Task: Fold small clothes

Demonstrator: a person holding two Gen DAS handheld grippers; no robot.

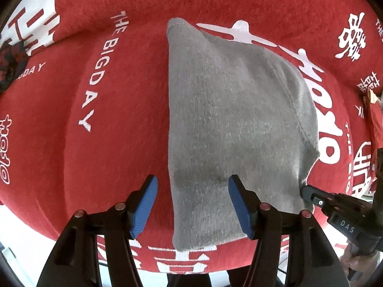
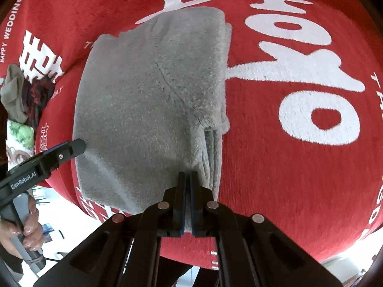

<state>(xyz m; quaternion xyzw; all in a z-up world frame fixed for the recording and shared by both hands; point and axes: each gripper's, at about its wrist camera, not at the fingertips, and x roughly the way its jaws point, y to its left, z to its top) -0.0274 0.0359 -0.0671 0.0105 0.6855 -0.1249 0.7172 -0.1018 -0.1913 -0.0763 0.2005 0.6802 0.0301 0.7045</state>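
A grey knitted garment (image 1: 234, 124) lies folded on a red cloth with white lettering (image 1: 115, 110). My left gripper (image 1: 192, 191) is open, its blue pads straddling the garment's near left edge, holding nothing. My right gripper (image 2: 188, 179) is shut on the garment's near right edge (image 2: 205, 153), where several folded layers show. In the left wrist view the right gripper (image 1: 308, 192) touches the garment's right edge. In the right wrist view the left gripper (image 2: 76, 146) sits at the garment's (image 2: 143, 100) left edge.
A pile of other clothes (image 2: 24, 95), olive and dark red patterned, lies at the far left of the red cloth (image 2: 299, 167); it also shows in the left wrist view (image 1: 9, 62). The red cloth's near edge drops off close to both grippers.
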